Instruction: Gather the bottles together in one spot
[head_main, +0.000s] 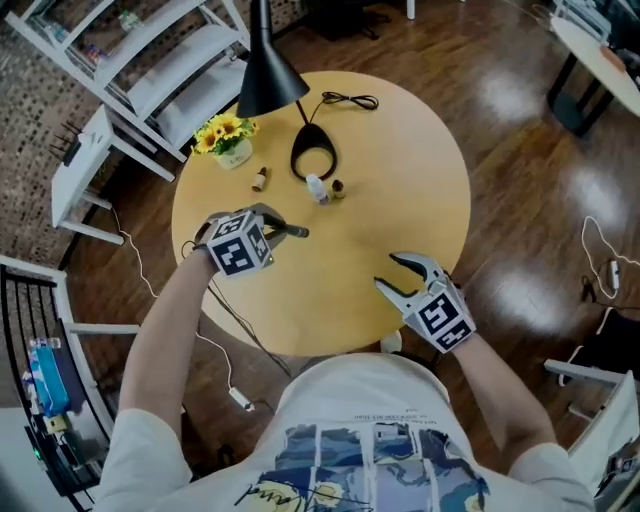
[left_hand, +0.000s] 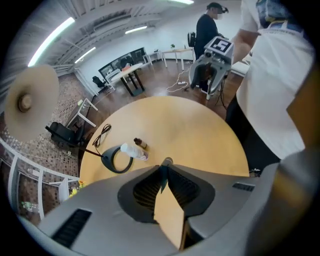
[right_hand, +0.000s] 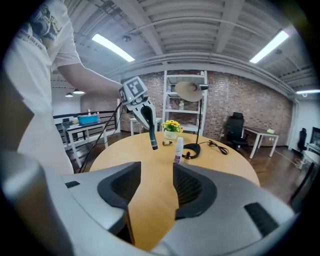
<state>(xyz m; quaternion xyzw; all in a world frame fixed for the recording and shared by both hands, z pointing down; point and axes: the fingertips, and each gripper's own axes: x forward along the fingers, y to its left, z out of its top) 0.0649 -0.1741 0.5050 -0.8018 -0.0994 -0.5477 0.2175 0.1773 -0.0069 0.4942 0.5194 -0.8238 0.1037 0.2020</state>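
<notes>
My left gripper (head_main: 277, 229) clamps a slim dark bottle (head_main: 297, 232). The right gripper (head_main: 388, 272) is spread and empty. Next I'd set it by the white bottle (head_main: 317, 188) toward the tabletop's far edge.

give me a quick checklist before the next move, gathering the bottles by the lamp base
1. Left claw shut on the slim dark tube: ok.
2. Right claw open with nothing between its jaws: ok.
3. White bottle upright at the lamp base: ok.
4. Small brown bottle right beside the white bottle: ok.
5. Second brown bottle gathered with them: not ok, it sits apart, near the flower pot.
6. Tube's cap tight: cannot tell.
</notes>
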